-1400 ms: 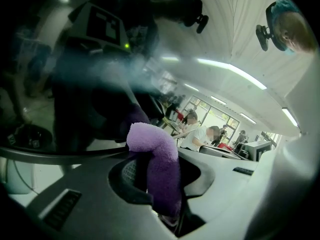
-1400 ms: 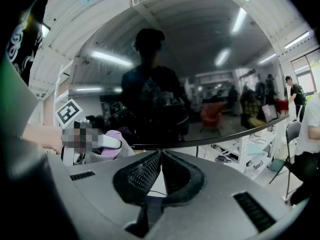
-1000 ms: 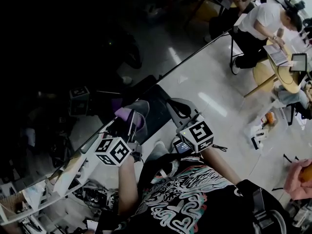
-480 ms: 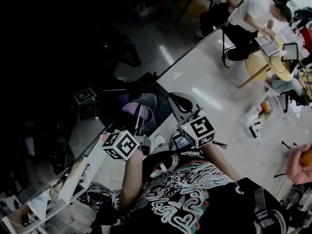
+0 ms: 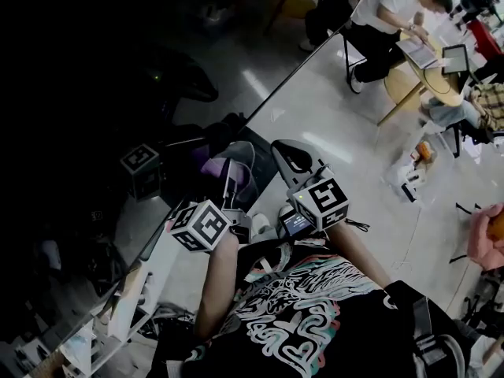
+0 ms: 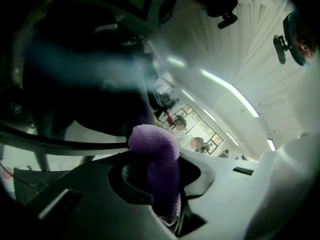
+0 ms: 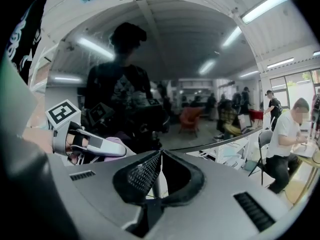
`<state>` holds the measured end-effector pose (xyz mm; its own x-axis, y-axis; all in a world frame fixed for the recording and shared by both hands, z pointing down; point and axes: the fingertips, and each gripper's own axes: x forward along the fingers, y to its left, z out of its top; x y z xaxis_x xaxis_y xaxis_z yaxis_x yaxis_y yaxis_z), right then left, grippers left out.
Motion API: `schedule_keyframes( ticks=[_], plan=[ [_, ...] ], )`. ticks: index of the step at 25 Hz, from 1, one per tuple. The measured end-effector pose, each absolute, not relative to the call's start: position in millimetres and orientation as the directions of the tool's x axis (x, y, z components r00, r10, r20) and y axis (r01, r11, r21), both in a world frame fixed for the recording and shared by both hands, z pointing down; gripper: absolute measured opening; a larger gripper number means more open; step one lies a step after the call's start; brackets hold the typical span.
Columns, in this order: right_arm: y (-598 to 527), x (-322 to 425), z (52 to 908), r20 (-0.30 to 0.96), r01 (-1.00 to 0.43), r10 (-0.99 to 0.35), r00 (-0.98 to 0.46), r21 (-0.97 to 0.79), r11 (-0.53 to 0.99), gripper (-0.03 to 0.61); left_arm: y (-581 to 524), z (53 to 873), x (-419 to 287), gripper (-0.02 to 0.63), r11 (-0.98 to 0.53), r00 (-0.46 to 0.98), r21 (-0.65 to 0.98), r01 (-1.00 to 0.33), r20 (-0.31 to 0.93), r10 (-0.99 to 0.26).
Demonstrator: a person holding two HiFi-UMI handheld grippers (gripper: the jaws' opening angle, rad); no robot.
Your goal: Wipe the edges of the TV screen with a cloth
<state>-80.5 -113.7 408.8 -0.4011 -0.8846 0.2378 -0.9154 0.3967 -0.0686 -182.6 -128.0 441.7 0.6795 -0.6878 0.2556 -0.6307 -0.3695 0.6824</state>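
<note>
**Left gripper** [image 6: 161, 171]: jaws clamped on a purple cloth [image 6: 154, 146]. The folded cloth fills the gap and bulges out past the tips.

**Cloth posn:** in head view the cloth [image 5: 214, 168] sits at the edge [image 5: 260, 109] of the TV screen [image 5: 118, 93], approx. mid-length along that edge. In left gripper view the cloth's top meets its own dark mirror image on the glass, so it appears to touch the screen.

**Right gripper** [image 7: 160, 156]: jaws closed, tips meeting, nothing between them. In head view it is held just beside the left unit, on the floor [image 5: 339, 124] side of the edge, apart from the glass. Its camera shows the left gripper and cloth at frame left, with the screen edge running across behind the jaw tips.

**Screen:** large, dark and reflective. It mirrors the operator and both marker cubes.

**Bkgd:** a seated person [image 5: 386, 14] is at a round table [image 5: 429, 81], well apart from the work area.
</note>
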Motion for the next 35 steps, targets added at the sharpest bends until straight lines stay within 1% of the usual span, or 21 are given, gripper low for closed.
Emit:
schedule_keyframes(
  ticks=[3, 7, 14, 20, 27, 35],
  plan=[
    [-112, -77, 414, 0.242, -0.934, -0.903, -0.356, -0.053, 0.354, 0.031, -131, 446, -181, 0.106, -0.375, 0.696, 0.692, -0.617, 0.257, -0.671],
    [-110, -75, 413, 0.231, -0.948, -0.920, -0.316, -0.043, 0.314, 0.031, -133, 448, -185, 0.104, -0.378, 0.681, 0.679, -0.630, 0.249, -0.689],
    [-99, -58, 409, 0.222, -0.971, -0.945, -0.239, -0.026, 0.239, 0.031, -131, 446, -175, 0.104, -0.387, 0.719, 0.713, -0.585, 0.235, -0.654],
    [-101, -54, 415, 0.223, -0.974, -0.949, -0.225, -0.029, 0.224, 0.031, -138, 448, -165, 0.104, -0.396, 0.737, 0.722, -0.567, 0.231, -0.635],
    [-101, -23, 425, 0.233, -0.985, -0.957, -0.174, -0.038, 0.170, 0.031, -143, 449, -148, 0.104, -0.413, 0.759, 0.734, -0.539, 0.211, -0.616],
    [-125, -1, 430, 0.241, -0.980, -0.950, -0.200, -0.067, 0.189, 0.031, -159, 451, -116, 0.104, -0.408, 0.767, 0.737, -0.539, 0.228, -0.600]
  ],
)
